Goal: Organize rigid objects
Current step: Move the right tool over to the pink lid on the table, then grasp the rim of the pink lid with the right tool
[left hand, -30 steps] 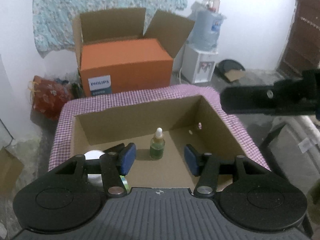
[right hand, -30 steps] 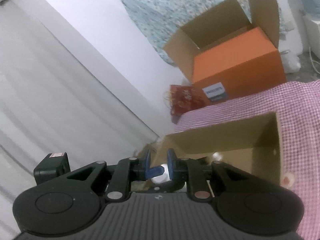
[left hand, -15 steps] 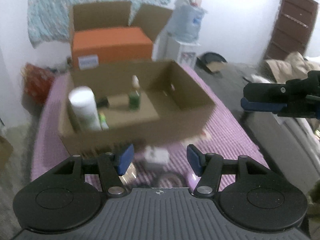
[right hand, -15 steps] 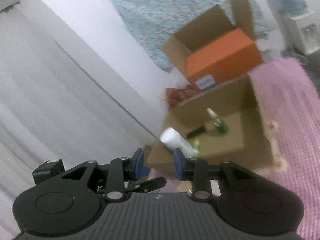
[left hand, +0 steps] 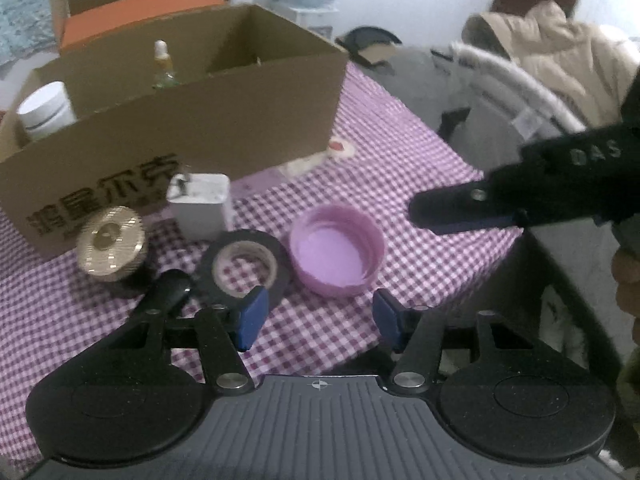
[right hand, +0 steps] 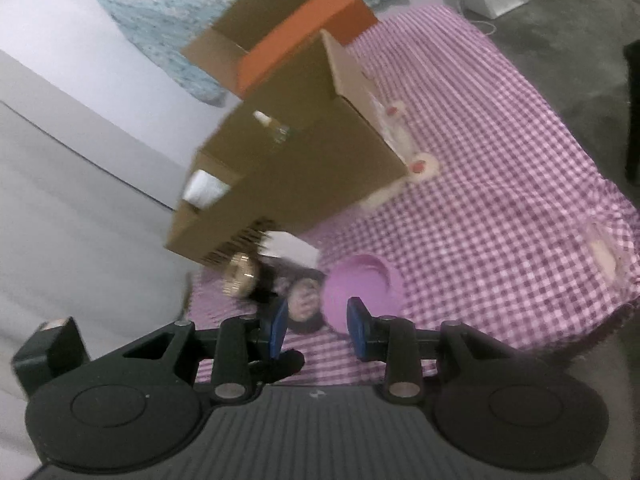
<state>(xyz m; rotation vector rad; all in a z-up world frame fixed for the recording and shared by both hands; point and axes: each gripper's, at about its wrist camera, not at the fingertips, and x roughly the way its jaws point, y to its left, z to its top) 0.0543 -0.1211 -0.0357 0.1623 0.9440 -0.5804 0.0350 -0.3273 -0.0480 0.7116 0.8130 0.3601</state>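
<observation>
On the checkered cloth (left hand: 400, 168): purple-and-white gingham over the whole surface, with a small row of loose bits near the front edge and a box behind them.
Cardboard box (left hand: 224, 120): open top, dark printed characters on its near wall, sitting far-left on the cloth. Inside you can see a white jar (left hand: 44, 110) at the left end and a dropper bottle (left hand: 162, 66) standing upright further right.
Gold cap (left hand: 110, 244): leftmost of the row, just in front of the box's near wall.
White charger (left hand: 200, 208): right of the gold cap, prongs pointing up, close to the box wall, can't tell if it touches.
Black tape roll (left hand: 244, 268): lying flat, just in front of the charger, looks to be touching the pink lid on its right.
Pink lid (left hand: 336, 256): open side up, rightmost of the row, pretty much dead ahead of the left gripper.
Left gripper (left hand: 316, 320): hovering low over the near edge of the cloth, blue pads spread, nothing between them, jaws easing inward a touch. The lid sits just beyond the gap.
Right gripper (right hand: 316, 326): coming in from the right, jaws parted and empty, and in its own blurry view the pink lid (right hand: 360, 284) and tape roll (right hand: 304, 304) line up just past the tips. From the left wrist view you see it side-on, above the cloth right of the lid.
Behind the table: an orange box (left hand: 136, 8) inside an open carton, plus a beige jacket (left hand: 560, 52) off to the far right.
</observation>
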